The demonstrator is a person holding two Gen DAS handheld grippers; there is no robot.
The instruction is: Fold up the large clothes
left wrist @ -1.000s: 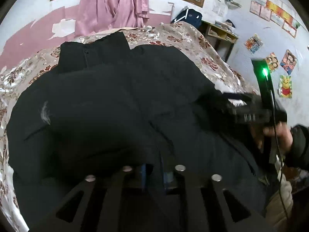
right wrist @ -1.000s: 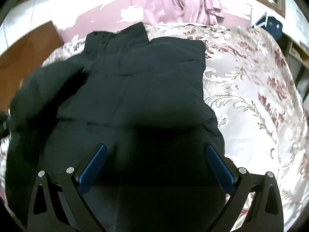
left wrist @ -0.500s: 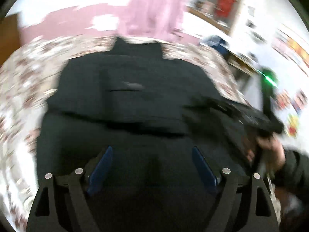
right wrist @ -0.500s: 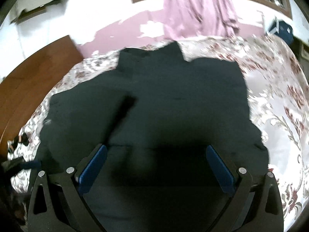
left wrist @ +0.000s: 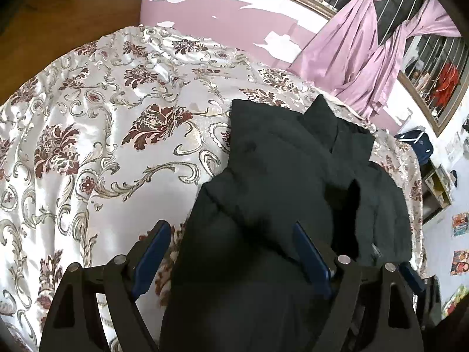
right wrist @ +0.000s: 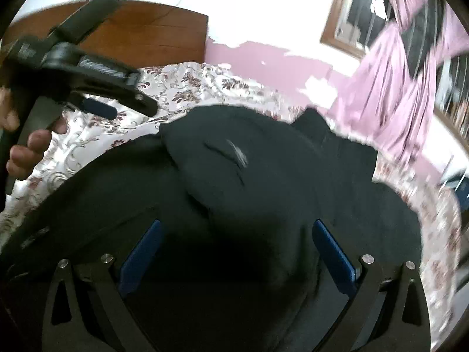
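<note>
- We see a black padded jacket (left wrist: 281,182) lying on a bed under a shiny floral bedspread (left wrist: 96,123), cream with dark red flowers and gold scrolls.
- From the left wrist view the jacket takes up the right half of the bed; the left half of the bedspread lies bare.
- Its stand-up collar (left wrist: 337,123) points to the far side, toward the pink curtain (left wrist: 366,44) at the barred window.
- The jacket looks bulky and matte. One panel is folded over the body, leaving a raised ridge and a deep dark crease (left wrist: 354,199) down the right side.
- From the right wrist view we note a slanted slit, perhaps a pocket, with a pale fleck (right wrist: 234,154) on the upper layer. The picture is blurred here.
- The near part of the jacket runs under both cameras and out of view.
- Left gripper (left wrist: 231,252): blue-padded fingers (left wrist: 152,252) spread wide, hovering over the near left edge of the jacket. The left pad is over the bedspread, the right over black fabric. Nothing is pinched.
- In the right wrist view that same gripper shows at far left, held in a person's hand (right wrist: 26,135) over the bedspread.
- Right gripper (right wrist: 237,252): fingers (right wrist: 334,252) wide apart above the jacket's middle, holding nothing.
- A wooden headboard (left wrist: 67,8) stands at the far left, against a peeling pink and white wall.
</note>
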